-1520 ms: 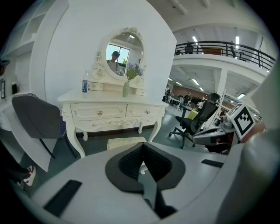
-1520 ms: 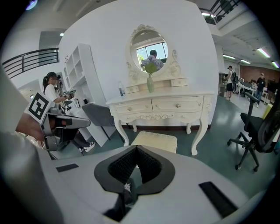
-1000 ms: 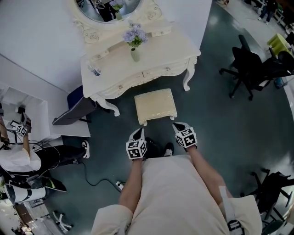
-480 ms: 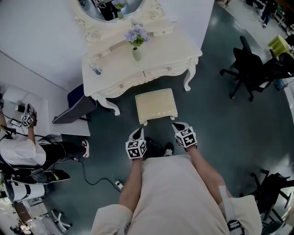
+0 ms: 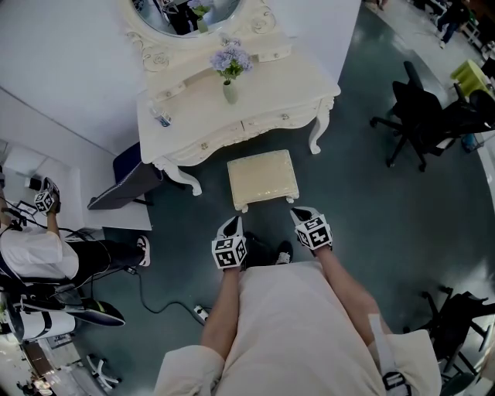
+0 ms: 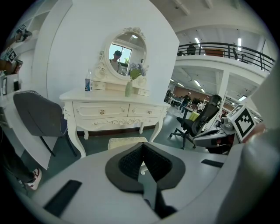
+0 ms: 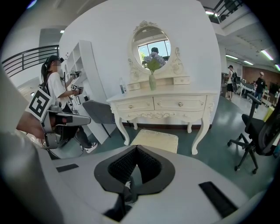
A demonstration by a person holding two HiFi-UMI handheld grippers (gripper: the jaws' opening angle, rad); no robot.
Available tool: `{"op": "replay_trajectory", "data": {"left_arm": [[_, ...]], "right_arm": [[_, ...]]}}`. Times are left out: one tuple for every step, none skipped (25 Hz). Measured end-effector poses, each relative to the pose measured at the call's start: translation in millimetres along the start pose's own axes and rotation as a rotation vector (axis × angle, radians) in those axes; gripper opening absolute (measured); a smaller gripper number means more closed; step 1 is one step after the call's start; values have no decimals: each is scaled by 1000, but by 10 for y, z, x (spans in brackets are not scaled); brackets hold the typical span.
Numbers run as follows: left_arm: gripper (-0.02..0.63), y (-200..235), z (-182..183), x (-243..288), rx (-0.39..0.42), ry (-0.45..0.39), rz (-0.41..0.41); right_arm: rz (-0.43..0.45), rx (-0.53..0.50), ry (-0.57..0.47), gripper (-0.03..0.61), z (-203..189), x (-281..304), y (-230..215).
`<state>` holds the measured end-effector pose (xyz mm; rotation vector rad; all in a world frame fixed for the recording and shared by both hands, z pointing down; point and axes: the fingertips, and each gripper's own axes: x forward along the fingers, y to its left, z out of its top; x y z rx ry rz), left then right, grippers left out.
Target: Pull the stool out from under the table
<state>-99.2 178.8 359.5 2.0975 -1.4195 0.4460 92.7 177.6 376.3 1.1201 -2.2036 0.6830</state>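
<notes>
A cream cushioned stool [image 5: 262, 178] stands on the dark floor just in front of the white dressing table [image 5: 232, 104], clear of its legs. It also shows as a stool [image 6: 127, 141] in the left gripper view and a stool [image 7: 155, 140] in the right gripper view. My left gripper [image 5: 231, 227] hovers near the stool's near left corner, shut with nothing in it. My right gripper [image 5: 302, 211] is near the near right corner, shut and empty too. Neither touches the stool. Both jaw pairs are pressed together, as the left gripper [image 6: 143, 158] and right gripper [image 7: 136, 158] show.
On the table stand a flower vase [image 5: 227, 87], a small bottle [image 5: 159, 119] and an oval mirror [image 5: 186, 14]. A grey chair [image 5: 128, 186] is left of the table. A person [image 5: 46, 259] sits at far left. Black office chairs [image 5: 421, 116] stand at right. A cable [image 5: 158, 305] lies on the floor.
The grippers and the stool have not moved. The person at far left has shifted an arm and legs slightly.
</notes>
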Motion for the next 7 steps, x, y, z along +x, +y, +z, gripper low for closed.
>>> {"op": "replay_trajectory", "data": {"left_arm": [[15, -13, -9, -2, -2, 1, -3], [14, -23, -14, -2, -2, 2, -6], [15, -22, -11, 0, -1, 2, -7], [14, -13, -3, 3, 2, 2, -7], [15, -1, 5, 8, 4, 0, -6], [14, 11, 13, 13, 5, -1, -5], [14, 23, 20, 20, 7, -2, -5]], "right_arm": [[0, 0, 3, 43, -13, -9, -1], [0, 0, 6, 43, -21, -14, -3], [0, 0, 6, 43, -19, -8, -2], [1, 0, 5, 43, -10, 5, 1], [3, -1, 3, 43, 1, 21, 7], [4, -2, 1, 43, 13, 36, 11], [5, -3, -2, 43, 24, 51, 15]]}}
